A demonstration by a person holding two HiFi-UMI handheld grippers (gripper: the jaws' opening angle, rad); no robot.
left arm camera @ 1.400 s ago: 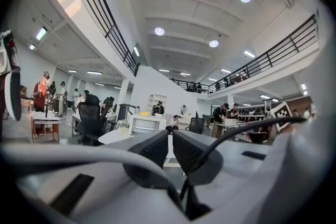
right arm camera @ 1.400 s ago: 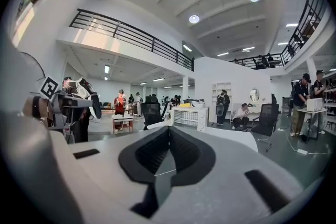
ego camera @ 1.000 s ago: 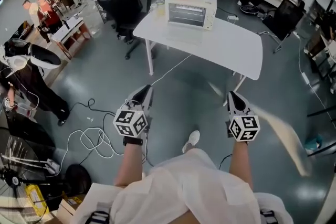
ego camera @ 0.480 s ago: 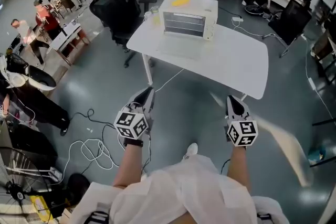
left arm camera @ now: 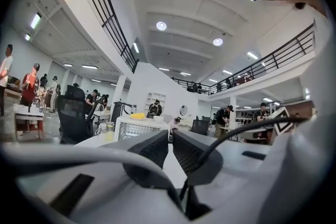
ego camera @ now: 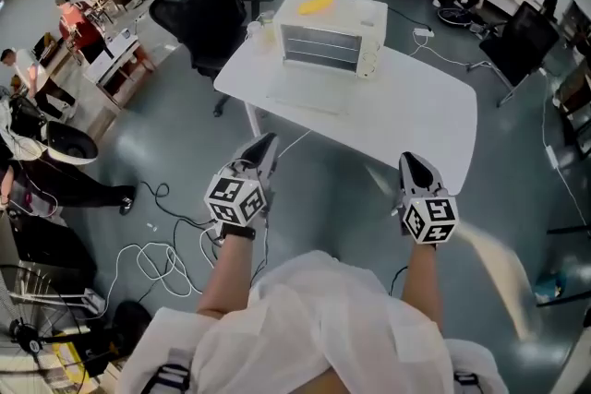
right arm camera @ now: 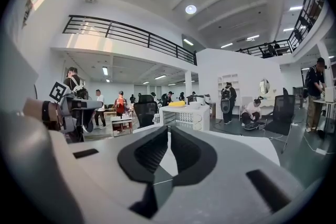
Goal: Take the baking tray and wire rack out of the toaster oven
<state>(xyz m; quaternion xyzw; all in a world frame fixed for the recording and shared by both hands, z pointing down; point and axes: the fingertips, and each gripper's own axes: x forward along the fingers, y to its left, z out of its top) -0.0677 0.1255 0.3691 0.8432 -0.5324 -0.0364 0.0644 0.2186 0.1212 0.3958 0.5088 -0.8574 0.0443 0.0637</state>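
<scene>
Both hands had carried us nearer white table than a second before; toaster oven larger in head view. We saw left gripper jaws almost together, nothing between. We saw right gripper jaws just been opening, slim gap, empty. Only gripper views showed those gaps; only head view showed floor cables. Oven cream, at table's far edge, yellow item on top, well apart from both grippers. We could not make out tray or rack.
</scene>
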